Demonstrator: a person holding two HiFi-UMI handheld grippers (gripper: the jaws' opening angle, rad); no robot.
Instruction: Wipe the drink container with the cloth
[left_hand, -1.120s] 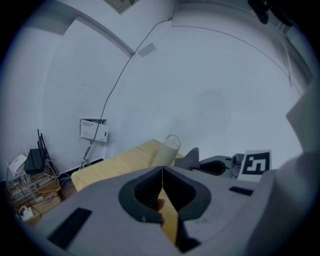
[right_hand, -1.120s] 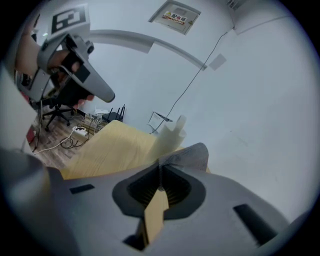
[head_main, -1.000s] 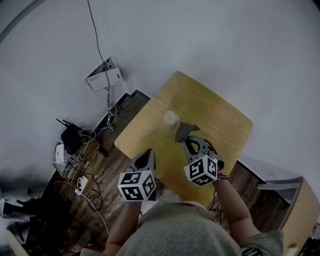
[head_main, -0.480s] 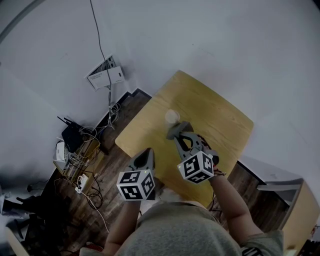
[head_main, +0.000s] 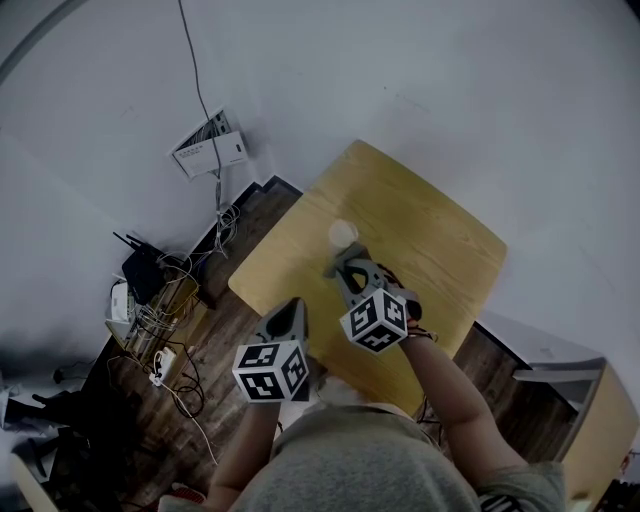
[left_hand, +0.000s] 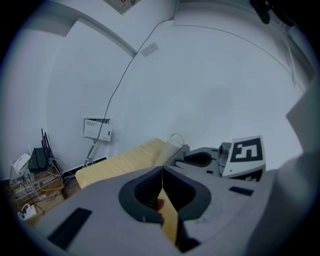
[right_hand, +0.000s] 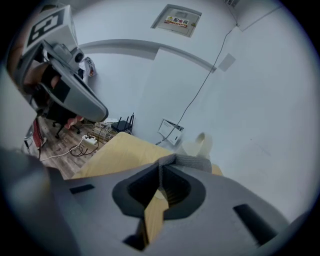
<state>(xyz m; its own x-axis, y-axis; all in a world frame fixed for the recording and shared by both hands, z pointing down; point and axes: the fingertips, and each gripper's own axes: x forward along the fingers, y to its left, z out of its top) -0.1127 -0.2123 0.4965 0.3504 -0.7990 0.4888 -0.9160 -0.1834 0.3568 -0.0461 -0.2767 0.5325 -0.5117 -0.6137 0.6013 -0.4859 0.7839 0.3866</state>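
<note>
Right tool (right_hand: 161, 164) is clamping the limp grey cloth (right_hand: 192, 161) just beside the drink container (head_main: 343, 234) on the worktop (head_main: 440, 240) (looks light, tippy: steady it low down); left tool (left_hand: 162, 169) is hovering closed, empty.

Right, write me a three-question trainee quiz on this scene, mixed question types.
1. True or false: the left gripper is shut with nothing between its jaws.
2. The drink container stands on: A the wooden table; B the floor; C a chair.
3. Fill in: the right gripper is shut on the grey ____.

Key: 1 true. 2 A. 3 cloth.
</note>
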